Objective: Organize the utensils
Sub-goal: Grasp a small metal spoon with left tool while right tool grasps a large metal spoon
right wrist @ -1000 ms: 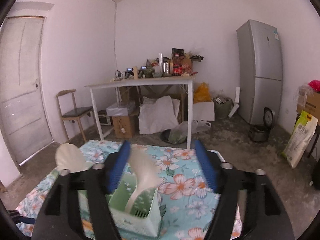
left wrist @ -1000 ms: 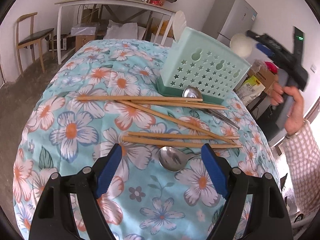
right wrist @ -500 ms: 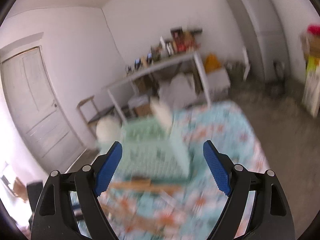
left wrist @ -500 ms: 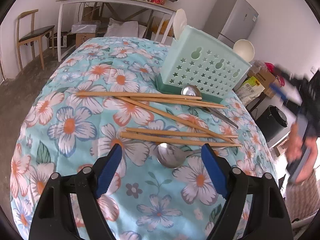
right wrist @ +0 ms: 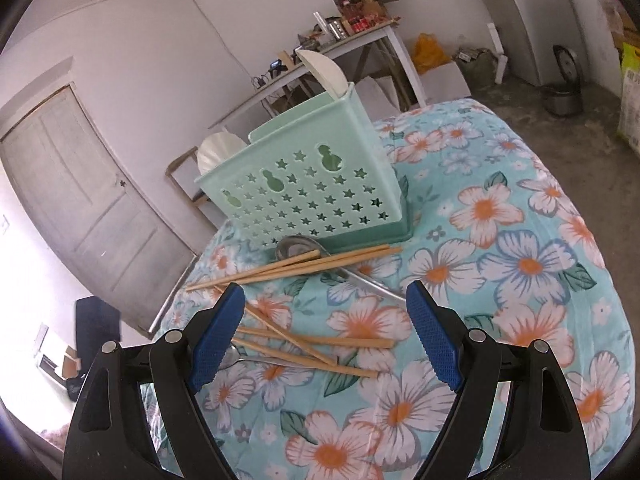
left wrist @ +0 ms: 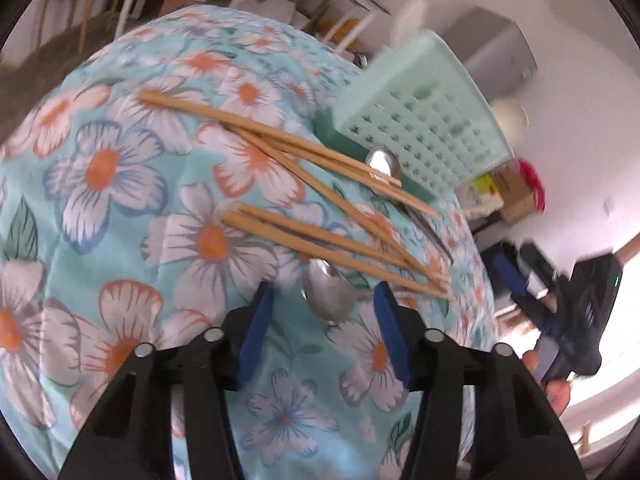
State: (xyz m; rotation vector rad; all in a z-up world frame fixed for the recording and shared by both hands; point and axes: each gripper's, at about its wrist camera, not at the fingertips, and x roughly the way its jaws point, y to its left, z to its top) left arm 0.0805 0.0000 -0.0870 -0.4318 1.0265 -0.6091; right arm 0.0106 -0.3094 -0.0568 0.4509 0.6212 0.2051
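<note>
Floral cloth table (left wrist: 100, 168): left half bare, plenty of free room there; cloth edge drops off at far left and at right just past the chopstick tips. Wooden chopsticks (left wrist: 304, 160) lie fanned across the middle, upper set running to the foot of the mint utensil basket (left wrist: 420, 120), lower set (left wrist: 320, 240) nearer the camera. One metal spoon (left wrist: 382, 166) lies bowl-up against the basket base under the upper sticks; a second spoon (left wrist: 330, 292) lies at the near end, its bowl sitting between the left gripper (left wrist: 322, 312) pads. Left jaws have just been closing to a narrower gap, pads not seen pressing the bowl. Versus a second ago the left view is rolled and lower, closer to the spoon. Basket stands upright near the table's far edge, two white ladles (right wrist: 324, 70) in it. Right gripper (right wrist: 326, 332) wide apart, nothing between, above the lower chopsticks (right wrist: 308, 346); before it was up high above the basket, now low over the cloth. Right of it open cloth (right wrist: 520, 260) to the edge.
</note>
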